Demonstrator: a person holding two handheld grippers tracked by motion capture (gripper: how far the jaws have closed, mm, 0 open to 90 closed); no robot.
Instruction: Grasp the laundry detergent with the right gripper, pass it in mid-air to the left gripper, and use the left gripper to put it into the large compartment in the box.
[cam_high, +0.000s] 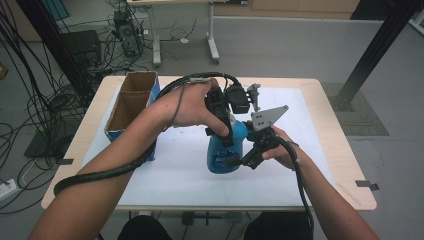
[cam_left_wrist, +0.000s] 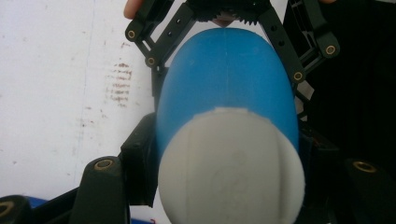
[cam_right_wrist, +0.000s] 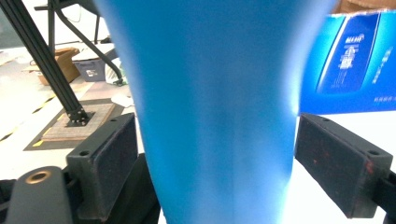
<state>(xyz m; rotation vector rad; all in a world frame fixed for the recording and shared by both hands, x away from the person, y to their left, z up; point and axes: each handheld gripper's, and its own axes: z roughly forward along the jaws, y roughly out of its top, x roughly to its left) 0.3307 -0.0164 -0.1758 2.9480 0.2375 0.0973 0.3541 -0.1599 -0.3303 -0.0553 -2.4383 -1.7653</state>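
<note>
On the white-covered desk (cam_high: 165, 175), our left gripper (cam_high: 226, 136) clamps the upright blue plastic bottle (cam_high: 223, 159) near its white cap (cam_left_wrist: 231, 170) while our right gripper (cam_high: 239, 161) stands wide around its body, pads clear, so a slipping top grip could tip it.

The high view looks forward and down over the whole desk (cam_high: 320, 165), while the left gripper view peers straight down and the right gripper view level, both close against the shared blue bottle (cam_high: 225, 150).
</note>
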